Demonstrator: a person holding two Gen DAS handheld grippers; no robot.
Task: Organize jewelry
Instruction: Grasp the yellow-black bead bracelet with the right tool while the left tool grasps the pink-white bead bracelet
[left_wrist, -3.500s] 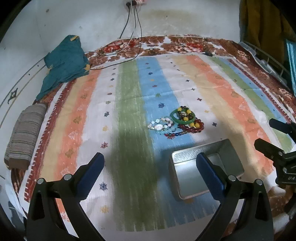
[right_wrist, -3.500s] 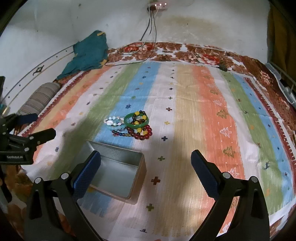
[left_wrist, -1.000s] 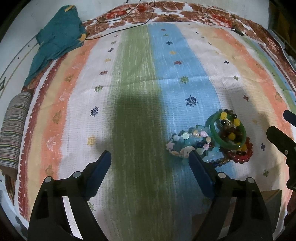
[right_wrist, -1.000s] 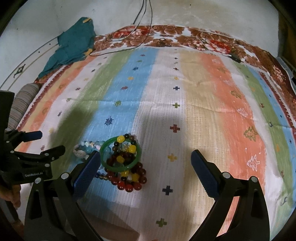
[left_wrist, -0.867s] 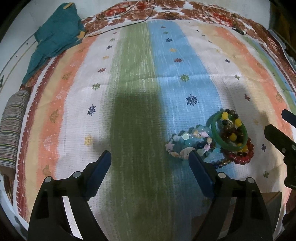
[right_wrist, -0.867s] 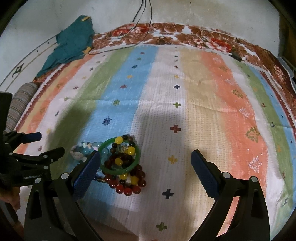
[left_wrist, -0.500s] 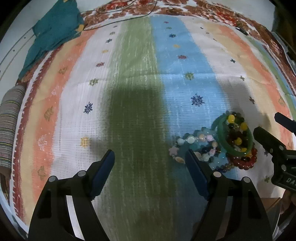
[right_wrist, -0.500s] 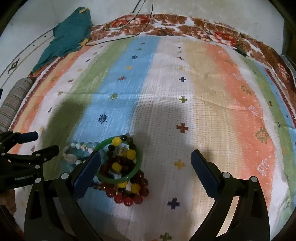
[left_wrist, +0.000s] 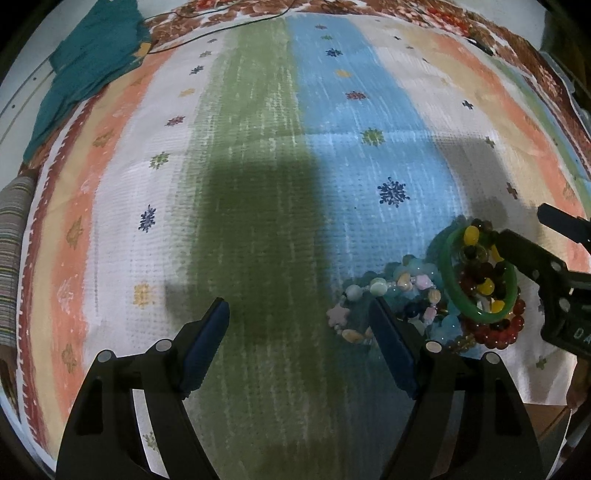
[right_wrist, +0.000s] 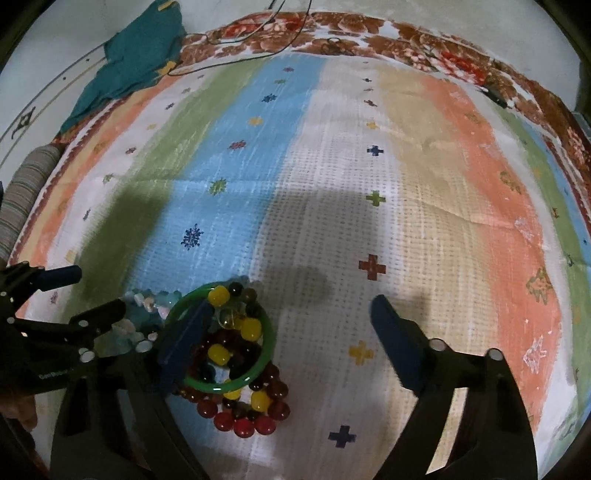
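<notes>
your left gripper (left_wrist: 299, 325): jaws stood wide apart over the green stripe of the striped cloth (left_wrist: 258, 147), holding nothing. its right finger sat just beside the pale bead bracelet (left_wrist: 388, 291); contact could not be told.

your right gripper (right_wrist: 284, 332): jaws spread wide, nothing clamped. its left finger (right_wrist: 184, 339) reached over the rim of the green bangle (right_wrist: 225, 384); whether it touched, you could not tell from either view. its right finger hung over bare white cloth, well apart from the pile.

jewelry pile: lay near the lower edge of the cloth, where the blue stripe met the white one.
- green bangle, resting tilted on top of the other pieces.
- dark and yellow bead bracelet (right_wrist: 221, 354), showing through the bangle's ring.
- red bead bracelet (right_wrist: 240, 421), under the bangle on the near side.
- pale bead bracelet with blue, pink and shell-coloured beads, touching the bangle on its left.

surroundings: teal garment (right_wrist: 136, 55) at the far left corner of the cloth; striped roll (left_wrist: 11, 258) along the left edge; thin black cable (right_wrist: 236, 59) across the floral border.
</notes>
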